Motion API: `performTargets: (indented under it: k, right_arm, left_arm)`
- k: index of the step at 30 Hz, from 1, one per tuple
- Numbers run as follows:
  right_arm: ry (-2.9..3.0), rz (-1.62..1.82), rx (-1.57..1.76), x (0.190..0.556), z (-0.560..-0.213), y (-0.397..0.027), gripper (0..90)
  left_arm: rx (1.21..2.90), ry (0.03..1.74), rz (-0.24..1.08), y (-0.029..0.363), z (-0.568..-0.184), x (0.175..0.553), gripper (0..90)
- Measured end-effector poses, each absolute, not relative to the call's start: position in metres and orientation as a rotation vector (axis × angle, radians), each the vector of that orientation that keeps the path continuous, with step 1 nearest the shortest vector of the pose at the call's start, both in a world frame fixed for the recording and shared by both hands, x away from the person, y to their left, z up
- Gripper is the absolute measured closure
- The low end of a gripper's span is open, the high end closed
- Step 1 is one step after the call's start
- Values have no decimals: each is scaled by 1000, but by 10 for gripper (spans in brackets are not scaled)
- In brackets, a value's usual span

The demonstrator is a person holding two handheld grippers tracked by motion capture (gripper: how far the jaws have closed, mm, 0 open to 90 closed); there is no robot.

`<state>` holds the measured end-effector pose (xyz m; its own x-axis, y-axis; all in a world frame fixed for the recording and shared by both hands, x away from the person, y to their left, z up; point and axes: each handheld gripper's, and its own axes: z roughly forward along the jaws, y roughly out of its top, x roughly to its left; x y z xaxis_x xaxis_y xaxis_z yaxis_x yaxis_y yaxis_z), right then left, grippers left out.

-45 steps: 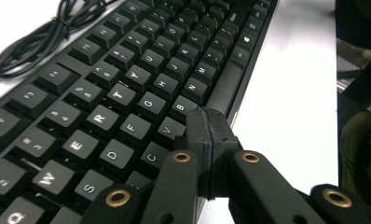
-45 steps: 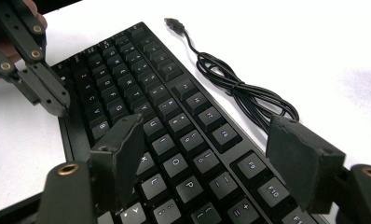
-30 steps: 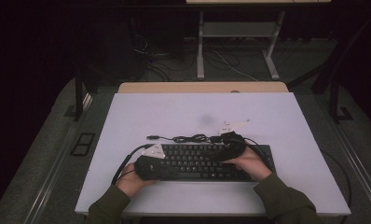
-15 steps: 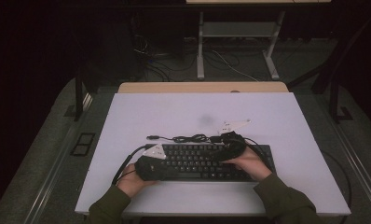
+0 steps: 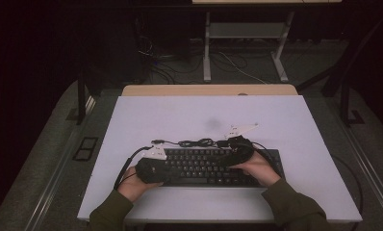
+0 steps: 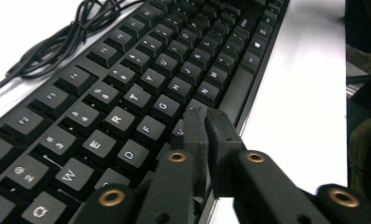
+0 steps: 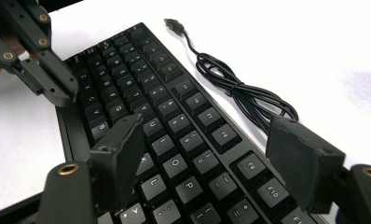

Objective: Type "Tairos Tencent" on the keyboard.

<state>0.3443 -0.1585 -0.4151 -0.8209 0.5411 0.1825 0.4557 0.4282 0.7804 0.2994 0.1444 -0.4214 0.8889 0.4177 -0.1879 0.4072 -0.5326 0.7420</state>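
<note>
Keyboard (image 5: 206, 166): 1 black one lies flat on the white tabletop (image 5: 180, 120), near the person's edge, long side across. Largest comes that tabletop, 1 of it, then the keyboard, then 2 claws, then 1 cable (image 5: 194, 142) bundled in loops just behind the keyboard's far edge, its plug (image 5: 157, 141) lying loose toward the left.

From above, the left claw (image 5: 148, 169) sits over the keyboard's left end and the right claw (image 5: 235, 151) over its right half, each in 1 hand.

Left claw (image 6: 206, 122): its 2 jaws are nearly clenched, a thin slit between the tips and nothing in it; they have just been easing apart a little. The tips hover over the lower letter rows, close to the space bar. Right claw (image 7: 207, 154): released, jaws wide, keys visible between them and no pad pressing.

Key legends such as R, T, G, H read in the left gripper view. In the right gripper view, the left claw (image 7: 62, 95) appears at the keyboard's front edge.
</note>
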Motion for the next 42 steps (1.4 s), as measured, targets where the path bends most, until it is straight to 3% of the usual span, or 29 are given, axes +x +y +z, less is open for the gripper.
performTargets:
  k: [14,18,21,32,42]
  right_arm:
    - [2574,1358,896,345,-416,-158,272]
    - [2575,1359,900,345,-415,-159,274]
    - [2578,1356,909,344,-416,-159,281]
    - [2576,1370,939,342,-415,-166,413]
    - [2569,1392,923,331,-412,-174,639]
  left_arm:
    - [2135,643,86,146,-416,305,548]
    - [2109,673,129,147,-414,310,345]
    - [2105,679,147,146,-415,312,270]
    - [2079,711,181,145,-417,316,202]
    - [2075,708,184,143,-418,316,195]
